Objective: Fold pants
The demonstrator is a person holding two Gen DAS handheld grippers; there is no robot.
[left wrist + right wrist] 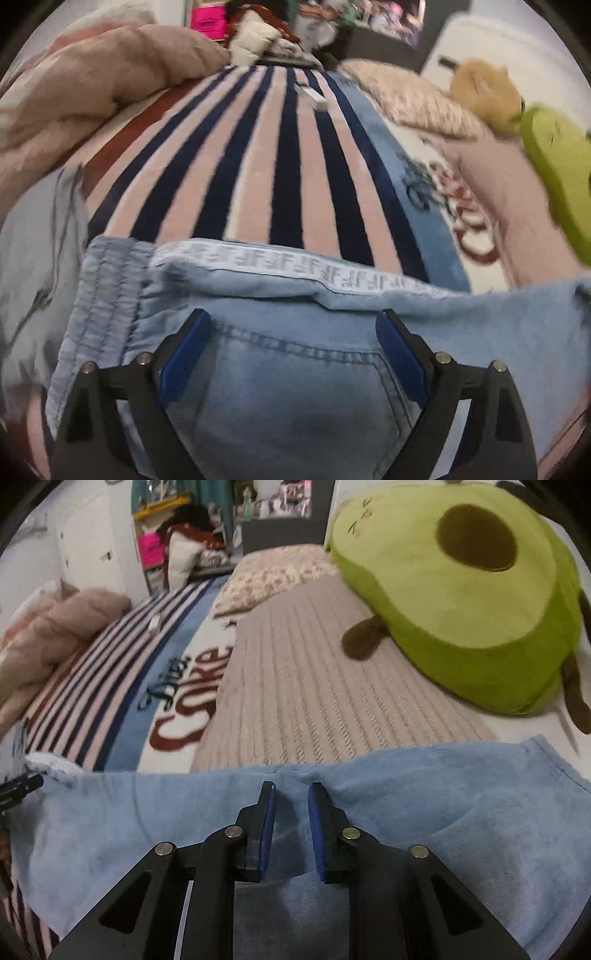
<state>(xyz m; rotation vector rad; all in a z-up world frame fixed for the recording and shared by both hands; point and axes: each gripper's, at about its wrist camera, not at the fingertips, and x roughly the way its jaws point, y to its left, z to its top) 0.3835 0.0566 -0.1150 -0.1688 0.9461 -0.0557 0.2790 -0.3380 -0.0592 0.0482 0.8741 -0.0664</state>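
Light blue denim pants [295,369] lie on the bed, waistband with a white printed band toward the far side, a back pocket below it. My left gripper [293,321] is open, jaws wide apart just above the pocket area. In the right wrist view the pants [443,830] spread across the near bed. My right gripper [291,794] has its blue pads a narrow gap apart, with a ridge of denim between them; whether it pinches the cloth is unclear.
A striped pink and navy blanket [258,166] covers the bed. A beige ribbed cover [314,686], a large avocado plush [461,602], a pink bundled quilt [92,85], a small white object [310,94], and room clutter behind.
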